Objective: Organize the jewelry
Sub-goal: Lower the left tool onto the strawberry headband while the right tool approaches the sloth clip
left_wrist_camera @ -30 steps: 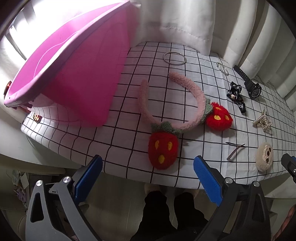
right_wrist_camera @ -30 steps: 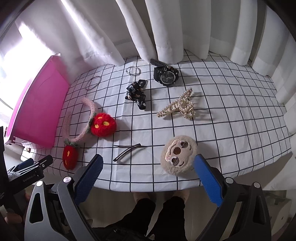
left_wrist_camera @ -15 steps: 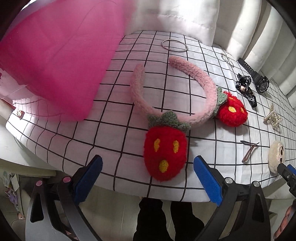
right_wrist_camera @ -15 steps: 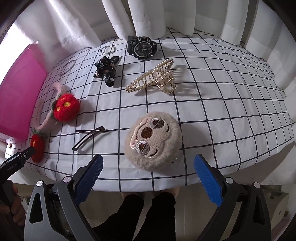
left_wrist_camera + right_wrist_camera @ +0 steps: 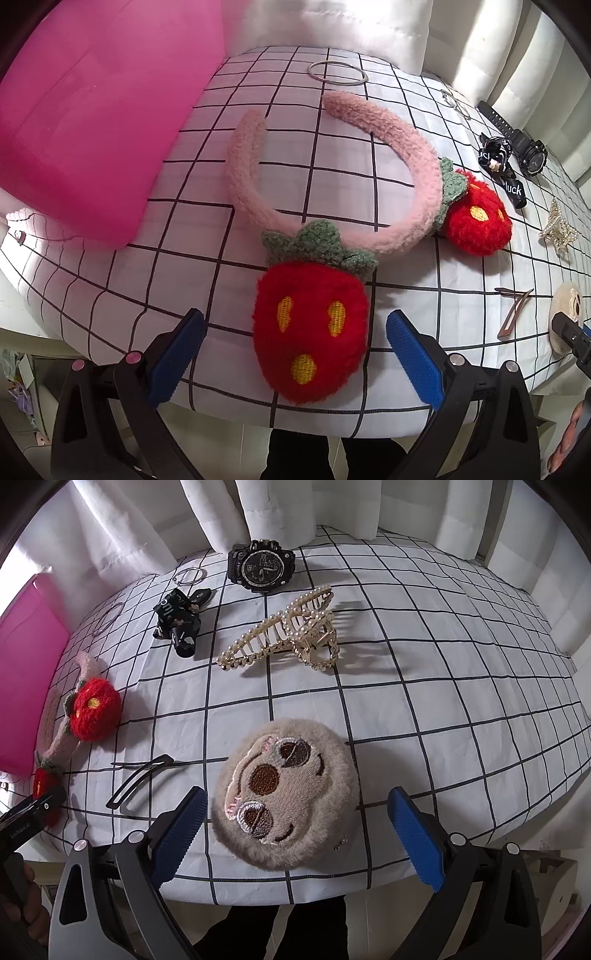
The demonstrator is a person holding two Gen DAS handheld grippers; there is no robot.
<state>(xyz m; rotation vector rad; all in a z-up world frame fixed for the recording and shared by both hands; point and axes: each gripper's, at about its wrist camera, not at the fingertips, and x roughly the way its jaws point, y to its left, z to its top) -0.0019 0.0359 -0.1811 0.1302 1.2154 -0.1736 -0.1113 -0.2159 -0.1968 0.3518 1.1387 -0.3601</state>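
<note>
Now the left tongs (image 5: 295, 354) are wide apart and hold nothing. They hang low in the middle of the left view, at the near edge of the bench (image 5: 110, 280), which has a white cloth with black squares. Between the two blue pads (image 5: 177, 354) sits a fuzzy red strawberry (image 5: 310, 332) with yellow spots and green leaves. I cannot tell if the pads touch it. It is fixed to a pink fluffy headband (image 5: 421, 166) that curves up the middle of the frame. A second strawberry (image 5: 476, 221) sits at the headband's right side. A big pink box (image 5: 92, 122) fills the upper left of the frame, just beside the headband. A thin metal ring (image 5: 338, 74) lies at the top middle.

The right tongs (image 5: 295, 834) are wide apart too and hold nothing. They hang at the bottom middle of the right view. Between them, on the cloth, lies a round furry face pouch (image 5: 284, 797) with brown eyes stitched on it. To its left lies a thin dark hair clip (image 5: 140, 781). Higher up in the middle is a gold claw clip (image 5: 284, 631) with little pearls. A black watch (image 5: 260, 566) sits at the top middle, near the white curtain (image 5: 277, 509). A black ribbon bow (image 5: 179, 618) with white letters lies to the left of the claw clip. A small pair of rings (image 5: 190, 576) lies just above the bow.
</note>
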